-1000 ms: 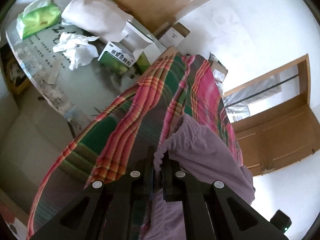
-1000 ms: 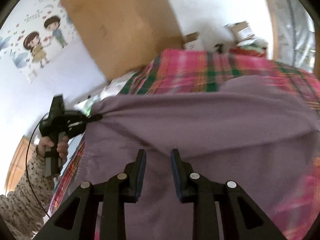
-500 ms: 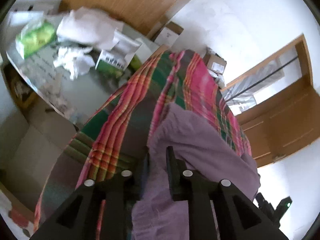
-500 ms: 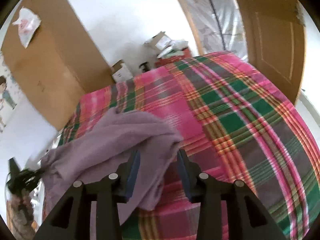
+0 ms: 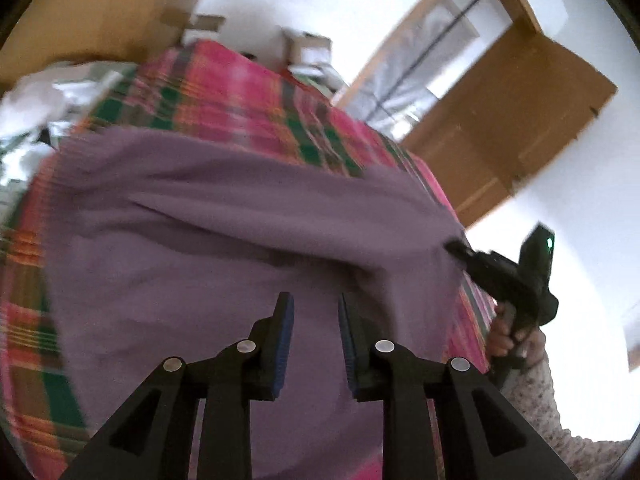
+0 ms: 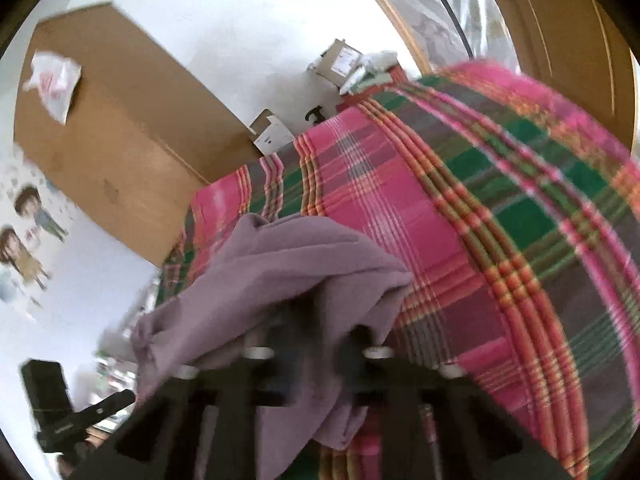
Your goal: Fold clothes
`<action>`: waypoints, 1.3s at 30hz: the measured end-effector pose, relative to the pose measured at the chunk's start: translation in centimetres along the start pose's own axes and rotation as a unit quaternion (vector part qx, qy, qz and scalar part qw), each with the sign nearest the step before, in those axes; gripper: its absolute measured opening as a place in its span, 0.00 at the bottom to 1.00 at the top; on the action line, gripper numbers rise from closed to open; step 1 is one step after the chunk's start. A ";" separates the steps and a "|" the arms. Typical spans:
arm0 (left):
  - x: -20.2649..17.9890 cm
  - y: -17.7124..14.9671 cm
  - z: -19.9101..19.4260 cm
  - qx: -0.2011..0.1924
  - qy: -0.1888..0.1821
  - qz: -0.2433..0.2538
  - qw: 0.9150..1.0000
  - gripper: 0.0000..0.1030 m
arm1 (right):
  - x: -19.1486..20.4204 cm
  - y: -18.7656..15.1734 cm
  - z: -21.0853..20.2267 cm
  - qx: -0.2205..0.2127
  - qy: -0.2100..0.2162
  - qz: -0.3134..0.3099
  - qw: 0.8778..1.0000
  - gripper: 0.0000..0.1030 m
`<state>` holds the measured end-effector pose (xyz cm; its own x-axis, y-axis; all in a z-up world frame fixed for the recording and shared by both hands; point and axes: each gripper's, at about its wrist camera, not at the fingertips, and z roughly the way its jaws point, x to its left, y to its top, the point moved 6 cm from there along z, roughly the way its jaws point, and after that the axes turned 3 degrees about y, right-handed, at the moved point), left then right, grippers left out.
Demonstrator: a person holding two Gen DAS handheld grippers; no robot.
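Note:
A purple garment (image 5: 240,240) lies spread over the pink and green plaid bed cover (image 5: 240,80). My left gripper (image 5: 314,298) hovers just above its middle, open, with nothing between the fingers. My right gripper (image 5: 454,246) is at the garment's right edge, shut on a pinch of the cloth, and a hand (image 5: 512,336) holds it. In the right wrist view the purple garment (image 6: 304,256) drapes over my right gripper (image 6: 316,312) and hides its fingertips. The left gripper (image 6: 128,394) shows at the lower left, apart from the bunched cloth.
The plaid bed cover (image 6: 500,220) runs far to the right of the garment. A tall brown wardrobe (image 6: 120,120) and cardboard boxes (image 6: 340,60) stand beyond the bed. A wooden door (image 5: 500,128) is at the right. White clutter (image 5: 32,100) sits left of the bed.
My left gripper let go of the garment's corner, opened, and swung over the cloth's middle. My right gripper went from open to shut on the garment's edge, which now drapes over it.

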<state>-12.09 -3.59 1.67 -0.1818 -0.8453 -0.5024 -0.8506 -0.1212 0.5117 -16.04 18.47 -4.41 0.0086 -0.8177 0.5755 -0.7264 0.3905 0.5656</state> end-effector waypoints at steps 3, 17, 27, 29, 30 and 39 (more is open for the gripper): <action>-1.4 -0.6 1.9 0.017 -0.025 -0.005 1.000 0.23 | 2.5 -0.1 -0.7 -0.012 0.037 -0.030 0.999 0.03; -2.3 -2.5 3.0 0.009 -0.081 -0.068 0.994 0.23 | 15.2 -4.8 3.3 0.058 0.182 -0.125 0.973 0.03; 1.9 -3.9 1.4 -0.022 -0.055 -0.145 0.988 0.23 | 19.4 -11.1 7.8 0.163 0.203 -0.152 0.953 0.08; 2.4 -4.3 1.6 -0.014 -0.050 -0.158 0.986 0.23 | 19.0 -12.2 8.4 0.186 0.183 -0.161 0.952 0.11; 2.5 -4.4 1.8 -0.009 -0.049 -0.161 0.986 0.23 | 18.7 -12.6 8.2 0.185 0.169 -0.174 0.952 0.14; 2.1 -4.8 1.6 -0.012 -0.050 -0.170 0.984 0.23 | 15.4 -11.0 1.1 0.127 0.151 -0.184 0.963 0.34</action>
<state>-9.22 -3.93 -2.95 0.0620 -0.6981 -0.7133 -0.8593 -0.4009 0.3176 -8.62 1.14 -2.43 0.4695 -0.7052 0.5312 -0.7801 -0.0495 0.6237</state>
